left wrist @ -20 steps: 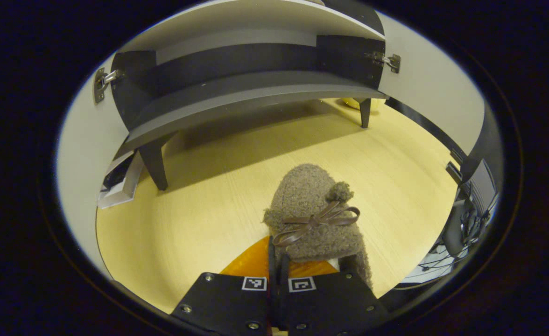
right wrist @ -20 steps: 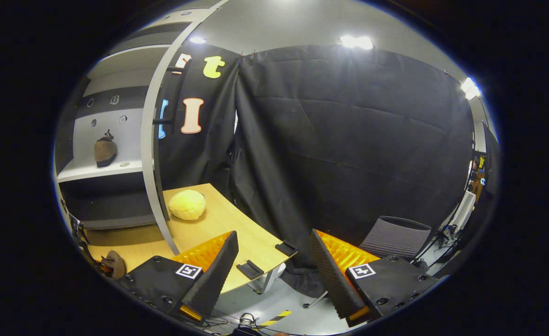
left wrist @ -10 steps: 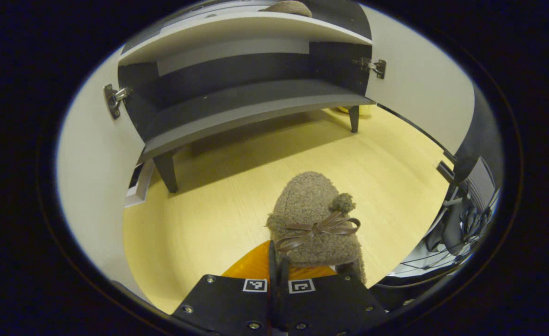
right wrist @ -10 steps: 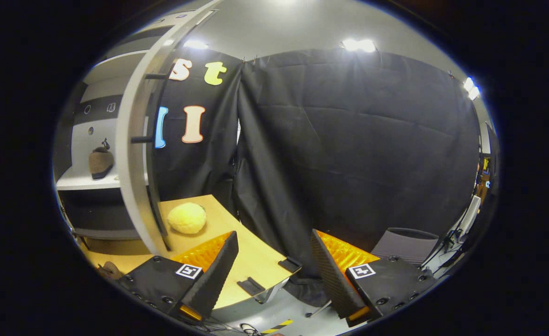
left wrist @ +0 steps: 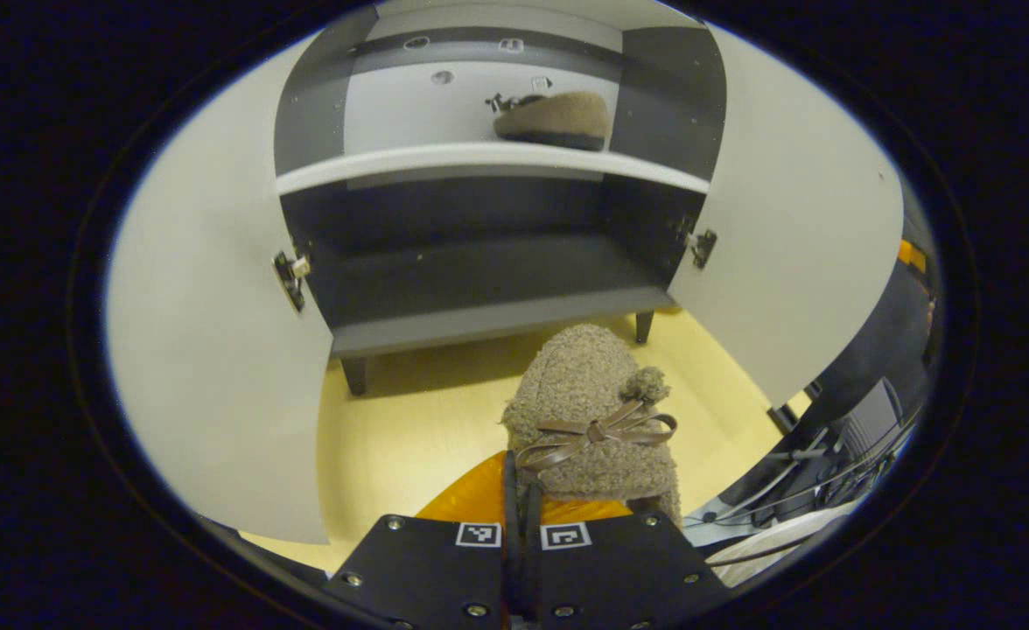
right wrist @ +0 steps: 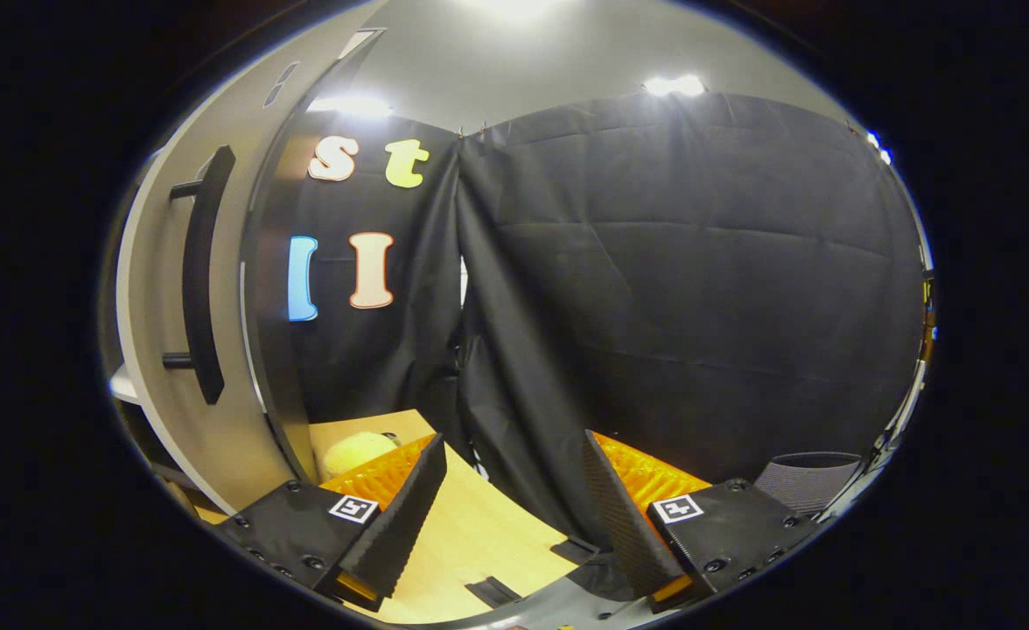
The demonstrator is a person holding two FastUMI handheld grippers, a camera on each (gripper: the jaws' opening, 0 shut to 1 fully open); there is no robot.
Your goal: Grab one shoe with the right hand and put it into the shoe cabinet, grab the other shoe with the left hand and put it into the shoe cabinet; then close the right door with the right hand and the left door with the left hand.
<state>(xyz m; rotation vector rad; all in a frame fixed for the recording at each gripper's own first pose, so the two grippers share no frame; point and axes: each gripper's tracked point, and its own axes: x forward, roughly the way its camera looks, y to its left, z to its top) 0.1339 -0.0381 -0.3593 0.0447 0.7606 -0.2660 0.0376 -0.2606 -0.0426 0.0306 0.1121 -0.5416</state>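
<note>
Shoe cabinet, a grey-and-white two-shelf unit with both white doors swung wide, now sits square in my left gripper view; a second ago I saw only its lower shelf from low down, so I judge the carry toward it has begun. One fuzzy brown slipper already rests on the white upper shelf. My left gripper is clamped on the heel of the second fuzzy brown slipper, its leather bow on top, held above the pale wooden tabletop. My right gripper hangs wide and empty beside the right door's black bar handle.
</note>
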